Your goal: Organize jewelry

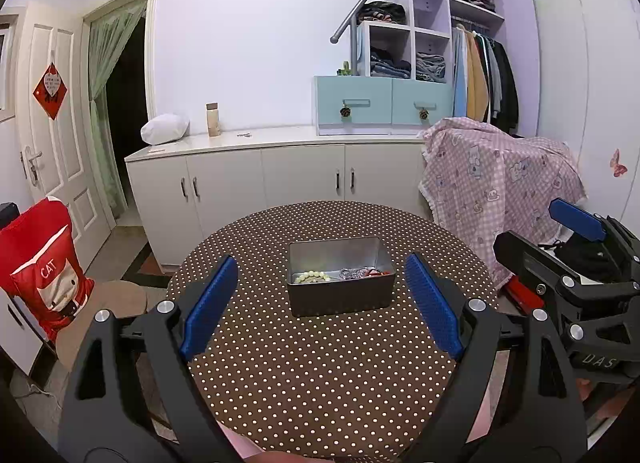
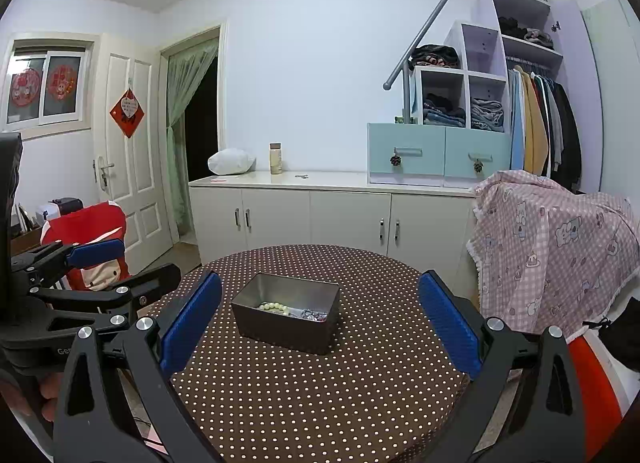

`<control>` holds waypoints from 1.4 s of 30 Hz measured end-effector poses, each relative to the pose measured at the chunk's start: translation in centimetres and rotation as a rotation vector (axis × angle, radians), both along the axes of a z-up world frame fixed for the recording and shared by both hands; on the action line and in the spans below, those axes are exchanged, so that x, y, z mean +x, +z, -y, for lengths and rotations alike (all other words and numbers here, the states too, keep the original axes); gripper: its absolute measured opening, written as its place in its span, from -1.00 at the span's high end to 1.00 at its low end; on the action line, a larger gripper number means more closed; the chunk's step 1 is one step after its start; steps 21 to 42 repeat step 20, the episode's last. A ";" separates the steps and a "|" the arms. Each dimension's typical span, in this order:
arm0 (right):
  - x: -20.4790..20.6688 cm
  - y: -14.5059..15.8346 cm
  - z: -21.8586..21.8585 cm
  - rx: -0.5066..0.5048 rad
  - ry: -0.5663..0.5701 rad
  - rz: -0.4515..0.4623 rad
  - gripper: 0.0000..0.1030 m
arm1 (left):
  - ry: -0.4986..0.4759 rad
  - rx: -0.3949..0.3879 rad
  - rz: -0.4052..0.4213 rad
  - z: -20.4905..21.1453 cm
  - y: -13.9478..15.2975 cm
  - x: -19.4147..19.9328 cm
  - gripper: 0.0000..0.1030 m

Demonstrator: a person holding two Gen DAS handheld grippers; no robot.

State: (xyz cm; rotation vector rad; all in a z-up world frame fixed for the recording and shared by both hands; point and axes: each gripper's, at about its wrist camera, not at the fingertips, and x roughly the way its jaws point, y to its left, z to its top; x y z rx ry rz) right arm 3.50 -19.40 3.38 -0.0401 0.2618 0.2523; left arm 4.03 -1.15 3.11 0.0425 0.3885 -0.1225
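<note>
Perhaps beaded bracelet (image 1: 311,276), rectangular metal tin (image 1: 340,295)

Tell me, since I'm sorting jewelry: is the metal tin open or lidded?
Open: the grey rectangular metal tin shows no lid, and pale beads lie visible inside.

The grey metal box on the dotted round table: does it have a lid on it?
No, the grey metal box stands open on top, so the pale bead bracelet and other jewellery lying inside show.
</note>
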 end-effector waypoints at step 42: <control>-0.7 0.1 0.1 -0.005 -0.008 0.010 -0.84 | 0.003 -0.003 0.004 -0.3 0.4 -0.6 -0.64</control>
